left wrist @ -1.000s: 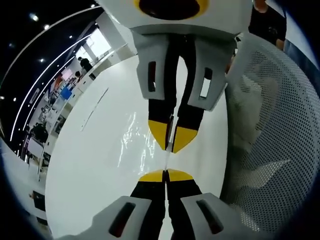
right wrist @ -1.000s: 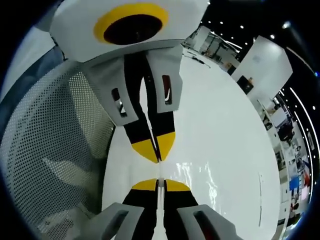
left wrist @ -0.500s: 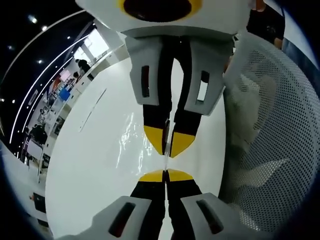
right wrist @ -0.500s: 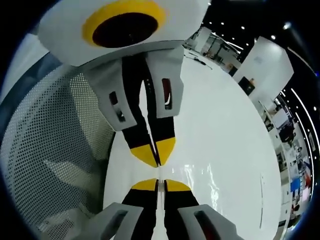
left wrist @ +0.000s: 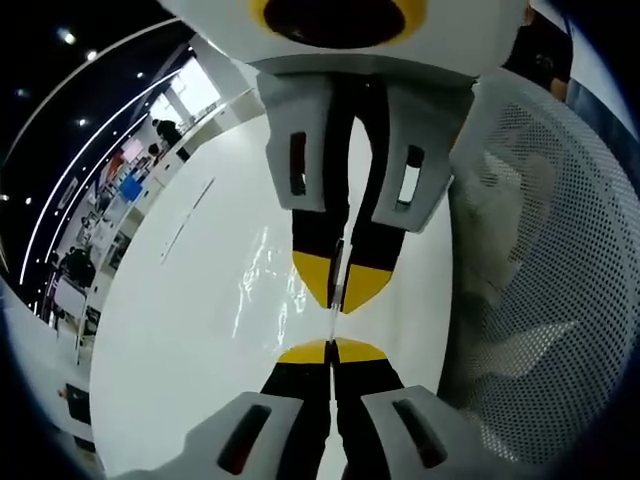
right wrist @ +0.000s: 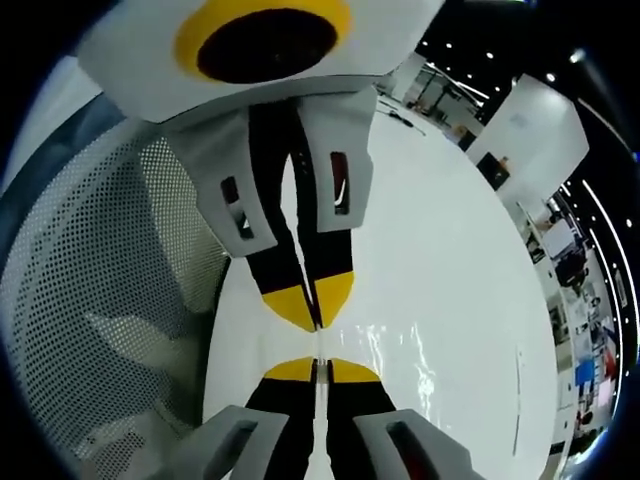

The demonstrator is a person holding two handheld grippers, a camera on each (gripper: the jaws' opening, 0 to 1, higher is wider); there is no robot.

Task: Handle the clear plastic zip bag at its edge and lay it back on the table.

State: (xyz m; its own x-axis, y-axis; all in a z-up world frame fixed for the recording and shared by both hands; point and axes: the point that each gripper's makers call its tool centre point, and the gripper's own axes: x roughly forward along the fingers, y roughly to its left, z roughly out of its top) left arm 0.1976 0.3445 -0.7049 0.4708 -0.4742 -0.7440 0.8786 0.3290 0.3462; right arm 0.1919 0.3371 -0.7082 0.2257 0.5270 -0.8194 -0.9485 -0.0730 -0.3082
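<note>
One white bench (left wrist: 180, 330) takes up most of the room in front of me, glossy and wide. Beside it stands one white mesh chair back (left wrist: 540, 300), its perforated shell just off the bench edge; it also shows at the side of the right gripper view (right wrist: 100, 300).

On the bench lies one clear zip bag (left wrist: 270, 275), seen mostly as bright wrinkled glints on the surface (right wrist: 400, 350). Its near edge rises as a thin pale strip between the two tools.

There are two tools, facing each other tip to tip. The left tool (left wrist: 331, 352) has its yellow-tipped jaws pressed together, clenched on the bag's edge. The right tool (right wrist: 315, 370) is likewise closed tight on that same thin edge. Each appears in the other's view from above, the right tool (left wrist: 337, 285) and the left tool (right wrist: 310, 300), jaws narrowed to a point, nearly touching the opposite tips.
</note>
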